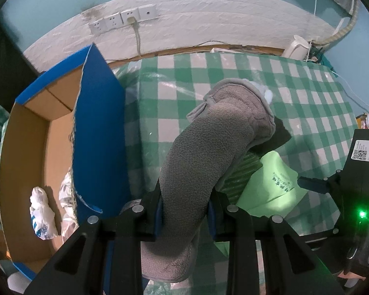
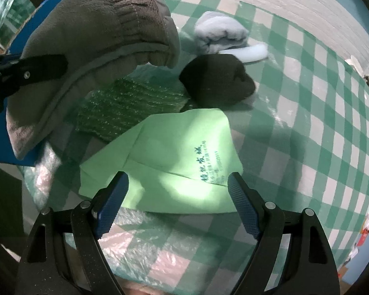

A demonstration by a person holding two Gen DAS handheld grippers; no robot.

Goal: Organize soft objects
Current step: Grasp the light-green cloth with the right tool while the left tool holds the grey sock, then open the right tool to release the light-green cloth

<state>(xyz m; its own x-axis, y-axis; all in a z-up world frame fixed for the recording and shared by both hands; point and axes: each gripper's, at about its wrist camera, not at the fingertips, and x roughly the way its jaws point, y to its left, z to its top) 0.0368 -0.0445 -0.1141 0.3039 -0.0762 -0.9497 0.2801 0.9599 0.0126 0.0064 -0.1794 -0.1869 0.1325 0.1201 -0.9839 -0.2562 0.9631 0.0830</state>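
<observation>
Hanging from the left gripper, a grey fleece slipper-shaped piece with a stitched, gathered cuff is clamped between the blue pads, raised above the green-and-white checked table cover just beside the open blue cardboard box. Its lower end droops below the jaws and is partly cut off by the gripper body. The right gripper hovers with fingers wide apart and nothing between them, above a flat pale green cloth lying on the table. Beside that cloth lie a ribbed dark green knitted piece, a dark brown rounded soft item and a rolled light blue towel. Inside the box a white plastic bag with blue print shows; a second crumpled item beside it is half hidden by the box wall. The green cloth bears blue Chinese characters, too blurred to read. A QR label on the right gripper's housing is likewise illegible.
</observation>
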